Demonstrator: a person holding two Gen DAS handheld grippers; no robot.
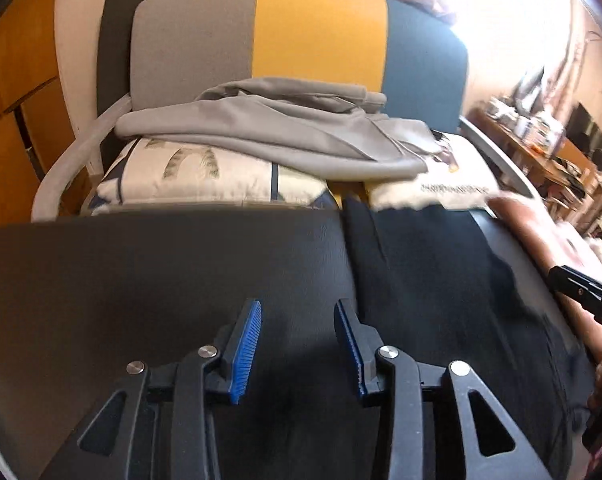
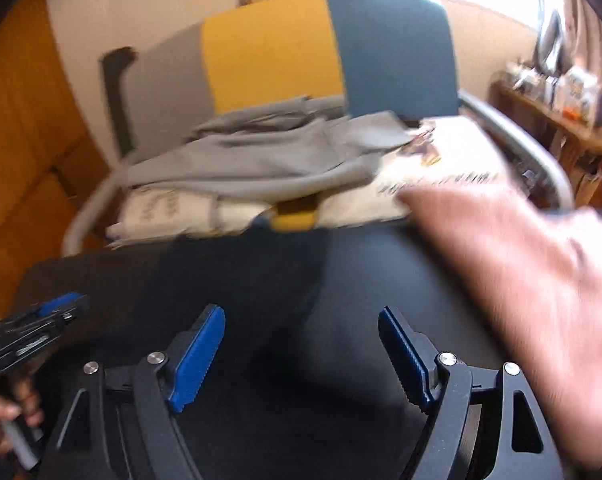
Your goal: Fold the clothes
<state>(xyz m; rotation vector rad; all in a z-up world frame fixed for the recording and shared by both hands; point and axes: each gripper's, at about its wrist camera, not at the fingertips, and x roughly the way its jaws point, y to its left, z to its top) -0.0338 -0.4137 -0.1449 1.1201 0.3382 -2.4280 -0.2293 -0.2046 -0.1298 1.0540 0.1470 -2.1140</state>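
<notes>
Both grippers' fingers apart, holding nothing: left gripper (image 1: 297, 344), right gripper (image 2: 301, 356). Dark cloth (image 1: 441, 280) on worktop (image 1: 161, 272) clear only in left view; right view blurred, bare arm (image 2: 521, 280) at right.

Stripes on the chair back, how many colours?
3: a grey fabric stripe on the left, a yellow fabric stripe in the middle, a blue fabric stripe on the right.

Black table (image 1: 161, 264): dark garment (image 1: 441, 280) flat on right half. Chair (image 1: 317, 28) behind: cushions (image 1: 189, 172), grey clothes (image 1: 269, 132) on top.
</notes>
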